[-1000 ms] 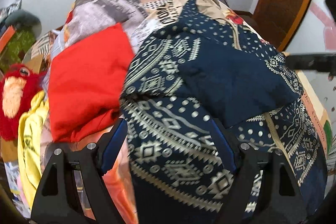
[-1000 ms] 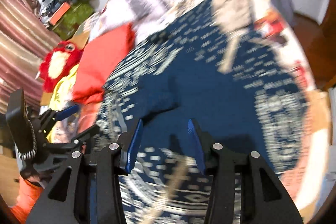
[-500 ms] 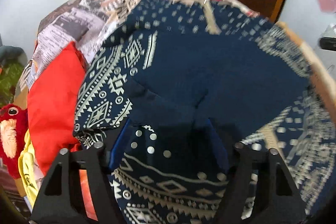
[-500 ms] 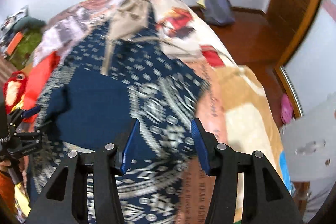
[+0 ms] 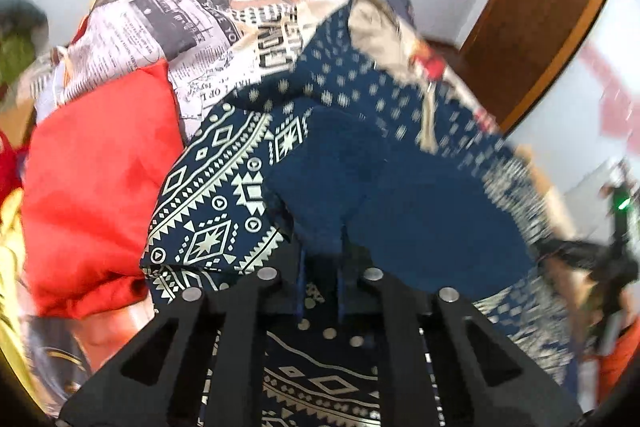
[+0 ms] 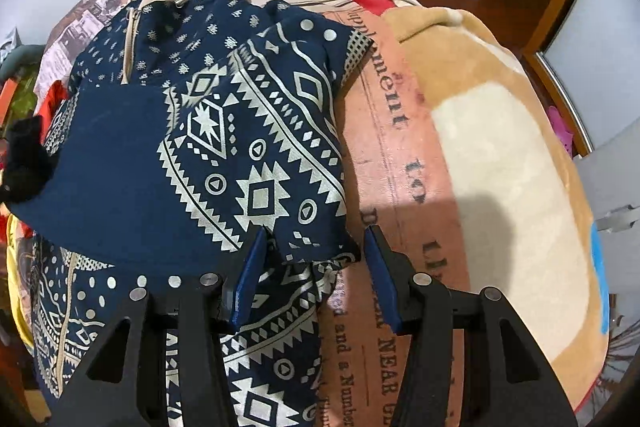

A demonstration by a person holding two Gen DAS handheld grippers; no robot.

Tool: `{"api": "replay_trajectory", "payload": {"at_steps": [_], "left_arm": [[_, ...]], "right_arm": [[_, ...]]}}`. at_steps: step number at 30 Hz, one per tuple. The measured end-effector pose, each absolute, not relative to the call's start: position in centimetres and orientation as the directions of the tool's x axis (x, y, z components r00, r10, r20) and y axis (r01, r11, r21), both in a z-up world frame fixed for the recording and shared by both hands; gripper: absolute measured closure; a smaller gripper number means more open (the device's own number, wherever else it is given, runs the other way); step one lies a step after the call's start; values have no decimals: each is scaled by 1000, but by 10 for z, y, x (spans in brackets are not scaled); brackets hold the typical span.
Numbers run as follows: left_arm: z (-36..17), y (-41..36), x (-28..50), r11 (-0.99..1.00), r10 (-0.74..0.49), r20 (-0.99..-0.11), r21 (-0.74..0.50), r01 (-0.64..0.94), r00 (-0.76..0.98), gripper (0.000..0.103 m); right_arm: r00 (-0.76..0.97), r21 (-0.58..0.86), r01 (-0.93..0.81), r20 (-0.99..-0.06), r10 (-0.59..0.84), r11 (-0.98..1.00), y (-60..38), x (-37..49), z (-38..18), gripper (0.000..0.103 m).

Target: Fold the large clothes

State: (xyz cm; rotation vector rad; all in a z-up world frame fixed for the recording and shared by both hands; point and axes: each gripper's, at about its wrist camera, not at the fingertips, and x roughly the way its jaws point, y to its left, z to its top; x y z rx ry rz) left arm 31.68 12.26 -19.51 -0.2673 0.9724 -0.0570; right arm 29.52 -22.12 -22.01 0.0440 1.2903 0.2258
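Hoodie (image 6: 168,163), dark blue with a pale geometric print, lies spread on the bed over a newspaper-print blanket (image 6: 384,155), and we see its beige hood at the far end. Both sleeves look already turned in over the plain blue body. Our left gripper (image 5: 320,267) is closing, its jaws almost together, and a pinch of the plain blue cloth at the near edge of the folded part sits between them; the cloth rises into a small ridge just above the pads, so we judge that the fabric is caught. This view is blurred on its right side, so we cannot say how much cloth is inside the grip. Our right gripper (image 6: 310,267) stands about half open and points steeply down over the near corner of the right sleeve; the cloth edge lies between the jaws, but the pads do not press it. A red garment (image 5: 100,195) lies just beside the hoodie on the left, and it touches the printed edge. We think the step in hand is taking hold of the two near corners for the next fold. The next move calls for the right jaws to close on the sleeve corner, then both hands should lift evenly, so that the layers do not slide apart.
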Motion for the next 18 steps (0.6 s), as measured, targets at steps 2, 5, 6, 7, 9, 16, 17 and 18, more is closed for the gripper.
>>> {"api": "replay_trajectory", "payload": {"at_steps": [2, 5, 6, 7, 9, 16, 17, 18], "left_arm": [[-186, 130, 312, 953, -195, -786, -292, -75, 587, 93], [-178, 135, 305, 962, -151, -776, -258, -90, 612, 93], [-178, 138, 302, 966, -124, -776, -236, -103, 619, 93], [-180, 140, 300, 967, -111, -777, -227, -112, 619, 93], [-192, 146, 300, 970, -82, -810, -200, -141, 581, 91], [-227, 155, 292, 983, 37, -891, -48, -175, 452, 67], [-228, 156, 290, 984, 57, -893, -25, -175, 447, 65], [-230, 157, 287, 986, 66, -894, -10, -167, 443, 61]], "right_arm": [[280, 158, -145, -940, 193, 977, -219, 296, -213, 56], [293, 168, -158, -933, 208, 973, -214, 296, -208, 56], [288, 168, -166, -934, 211, 972, -211, 296, -210, 56], [283, 165, -171, -936, 209, 971, -209, 297, -213, 56], [261, 151, -185, -945, 197, 971, -204, 294, -223, 56], [263, 162, -176, -943, 205, 971, -204, 291, -231, 55], [261, 167, -174, -942, 209, 971, -205, 290, -231, 54], [261, 168, -174, -942, 210, 970, -206, 290, -232, 54]]}}
